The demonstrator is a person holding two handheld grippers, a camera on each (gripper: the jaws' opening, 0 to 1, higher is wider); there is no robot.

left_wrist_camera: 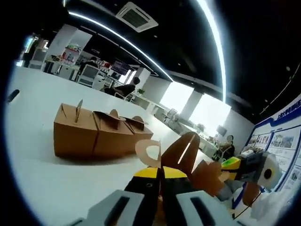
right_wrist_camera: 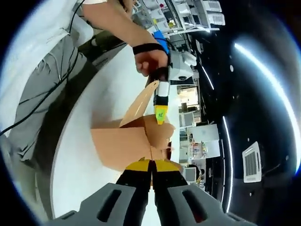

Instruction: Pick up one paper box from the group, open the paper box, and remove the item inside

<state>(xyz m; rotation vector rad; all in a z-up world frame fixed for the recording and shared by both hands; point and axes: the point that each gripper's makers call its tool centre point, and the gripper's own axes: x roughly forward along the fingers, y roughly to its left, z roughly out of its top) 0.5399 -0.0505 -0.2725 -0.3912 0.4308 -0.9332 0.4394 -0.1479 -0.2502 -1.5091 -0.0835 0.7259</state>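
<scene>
A brown paper box (right_wrist_camera: 120, 146) hangs over the white table (right_wrist_camera: 80, 155), held between both grippers. In the right gripper view my right gripper (right_wrist_camera: 151, 165) is shut on one of its top flaps. My left gripper (right_wrist_camera: 160, 114), held by a person's hand (right_wrist_camera: 149, 59), pinches another raised flap from above. In the left gripper view my left gripper (left_wrist_camera: 160, 173) is shut on the slotted flaps of the box (left_wrist_camera: 181, 151). My right gripper (left_wrist_camera: 233, 165) grips the box's right side. What is inside the box is hidden. The group of brown paper boxes (left_wrist_camera: 94, 134) sits on the table to the left.
The white table (left_wrist_camera: 42, 174) stretches wide around the group. A dark small object (left_wrist_camera: 12, 95) lies near its far left edge. The person's body (right_wrist_camera: 47, 75) stands close to the table edge. Desks and seated people fill the room behind.
</scene>
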